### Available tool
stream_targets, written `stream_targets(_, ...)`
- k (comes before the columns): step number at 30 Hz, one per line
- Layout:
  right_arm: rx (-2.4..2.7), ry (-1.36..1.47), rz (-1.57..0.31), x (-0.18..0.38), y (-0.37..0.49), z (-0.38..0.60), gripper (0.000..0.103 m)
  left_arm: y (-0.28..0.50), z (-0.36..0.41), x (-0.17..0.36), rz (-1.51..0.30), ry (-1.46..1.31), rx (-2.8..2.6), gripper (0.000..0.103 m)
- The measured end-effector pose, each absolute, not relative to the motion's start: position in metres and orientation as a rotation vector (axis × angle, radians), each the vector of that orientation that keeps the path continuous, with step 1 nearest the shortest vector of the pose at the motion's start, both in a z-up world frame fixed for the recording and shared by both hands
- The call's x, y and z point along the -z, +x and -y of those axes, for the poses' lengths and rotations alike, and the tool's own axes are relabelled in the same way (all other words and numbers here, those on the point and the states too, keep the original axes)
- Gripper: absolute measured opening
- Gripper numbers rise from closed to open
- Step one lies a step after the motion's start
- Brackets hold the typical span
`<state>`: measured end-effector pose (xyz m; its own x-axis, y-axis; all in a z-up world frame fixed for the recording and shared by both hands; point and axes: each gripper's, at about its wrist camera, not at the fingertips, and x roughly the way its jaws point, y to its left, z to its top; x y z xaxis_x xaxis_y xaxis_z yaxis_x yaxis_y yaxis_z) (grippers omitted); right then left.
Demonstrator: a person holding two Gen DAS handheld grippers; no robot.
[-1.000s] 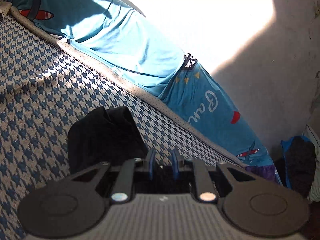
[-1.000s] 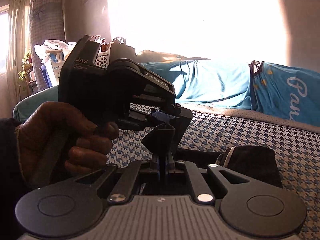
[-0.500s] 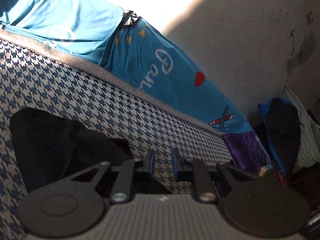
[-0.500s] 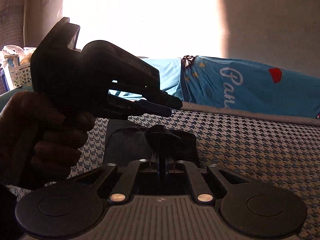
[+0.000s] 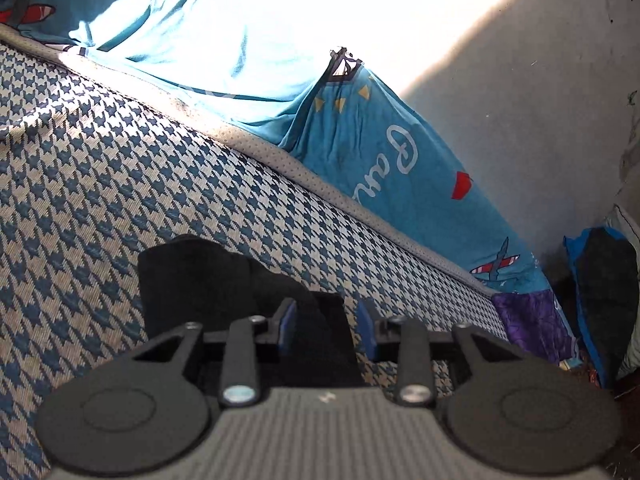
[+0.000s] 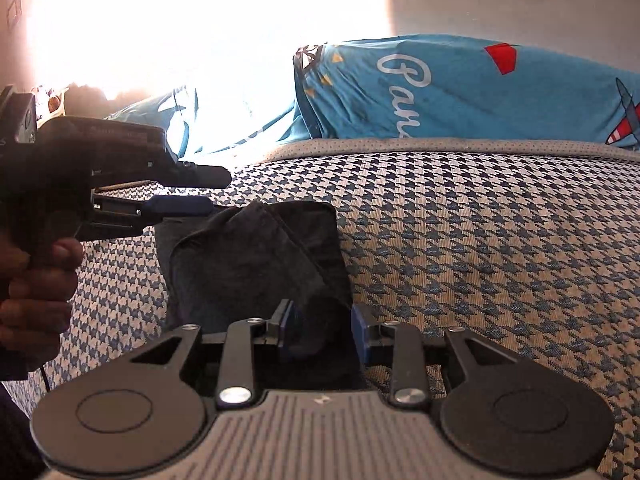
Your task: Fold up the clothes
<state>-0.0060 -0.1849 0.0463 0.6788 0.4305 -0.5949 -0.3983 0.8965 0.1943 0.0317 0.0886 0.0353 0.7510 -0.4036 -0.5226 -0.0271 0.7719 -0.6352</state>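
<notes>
A small folded black garment (image 6: 256, 264) lies flat on the houndstooth bed cover (image 6: 480, 240). In the right wrist view my right gripper (image 6: 322, 332) is open, its blue pads either side of the garment's near edge. The left gripper (image 6: 200, 192) shows at the left of that view, held in a hand, fingers apart above the garment's far left corner. In the left wrist view the left gripper (image 5: 328, 328) is open over the garment (image 5: 208, 280), which lies just ahead and below.
A turquoise sheet with airplane prints (image 5: 400, 152) covers a bolster along the far edge of the bed; it also shows in the right wrist view (image 6: 460, 88). A sunlit wall rises behind. A dark bundle with blue cloth (image 5: 600, 288) sits at the right beyond the bed corner.
Both grippers have opened and let go of the black garment, which now lies flat and folded on the bed. The left gripper has drawn back toward the left.
</notes>
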Motion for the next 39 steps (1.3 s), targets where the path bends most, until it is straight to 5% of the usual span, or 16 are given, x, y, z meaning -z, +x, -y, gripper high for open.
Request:
stream_targets(14, -0.657, 0.055, -0.694, -0.05, 0.06, 0.151, 0.036, 0.027, -0.111, -0.033, -0.705, -0.644, 0.195, 0.031)
stream_targets(18, -0.682, 0.012, -0.69, -0.044, 0.076, 0.135, 0.042, 0.027, -0.108, -0.033, -0.706, -0.628, 0.213, 0.04)
stream_targets(25, -0.708, -0.001, -0.719, -0.03, 0.099, 0.118, 0.043, 0.025, -0.108, -0.035, -0.692, -0.603, 0.219, 0.04)
stream_targets(35, -0.734, -0.022, -0.729, -0.02, 0.108, 0.101, 0.042, 0.028, -0.116, -0.03, -0.699, -0.635, 0.213, 0.04)
stream_targets(39, -0.745, -0.03, -0.728, -0.018, 0.106, 0.1, 0.033, 0.028, -0.117, -0.028, -0.702, -0.633, 0.211, 0.04)
